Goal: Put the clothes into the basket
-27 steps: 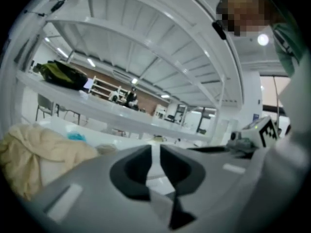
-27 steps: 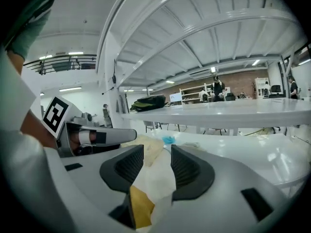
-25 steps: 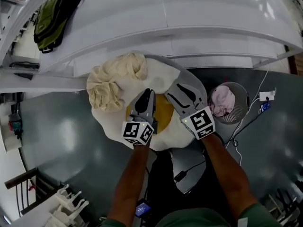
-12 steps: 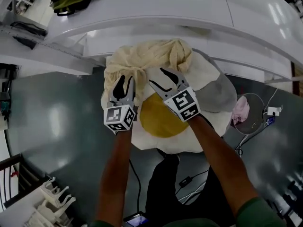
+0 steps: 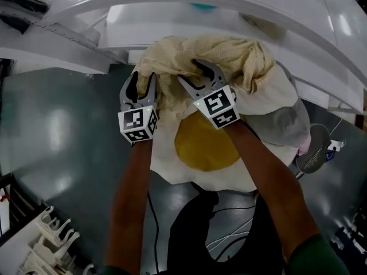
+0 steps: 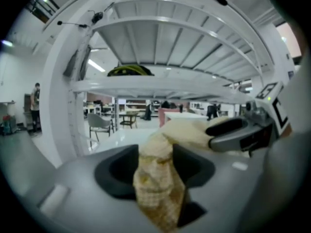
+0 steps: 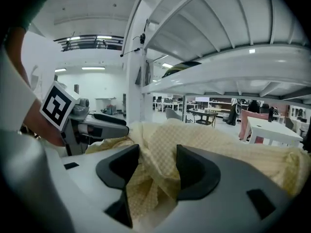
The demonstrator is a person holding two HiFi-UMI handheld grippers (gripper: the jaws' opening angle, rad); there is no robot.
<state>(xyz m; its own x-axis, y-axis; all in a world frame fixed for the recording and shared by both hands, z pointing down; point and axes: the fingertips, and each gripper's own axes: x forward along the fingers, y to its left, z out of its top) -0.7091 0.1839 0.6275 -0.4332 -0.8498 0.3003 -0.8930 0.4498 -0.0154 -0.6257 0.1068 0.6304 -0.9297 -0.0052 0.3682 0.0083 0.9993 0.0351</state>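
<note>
Presently, the left gripper (image 5: 141, 78) is held with its grey, black-padded jaws wide apart; they have just been opening. In the left gripper view (image 6: 155, 164) a bunched strip of cream cloth (image 6: 158, 188) is seen hanging in the gap between the pads, but it is not clamped. The right gripper (image 5: 188, 70) is likewise found with its jaws spread, these too having just been opening. In the right gripper view (image 7: 153, 166) folds of the same cloth (image 7: 194, 140) are seen filling the space between its pads, and no squeeze is evident. Both tools are set side by side, pointing into the heap, and each is visible at the edge of the other's view.

The cloth (image 5: 212, 53) is noted as a pale yellow fabric with a fine checked, waffle-like weave, crumpled into a loose mound. It is heaped on the far part of a soft cushion (image 5: 206, 148) shaped like a fried egg, with a wavy white border and a round yellow centre. The heap lies just below the edge of a smooth white table (image 5: 229, 4).

The basket (image 5: 314, 156), a round grey mesh container, is seen at the right edge of the head view, on the glossy dark grey floor (image 5: 57, 142), well apart from the cloth and both grippers.
</note>
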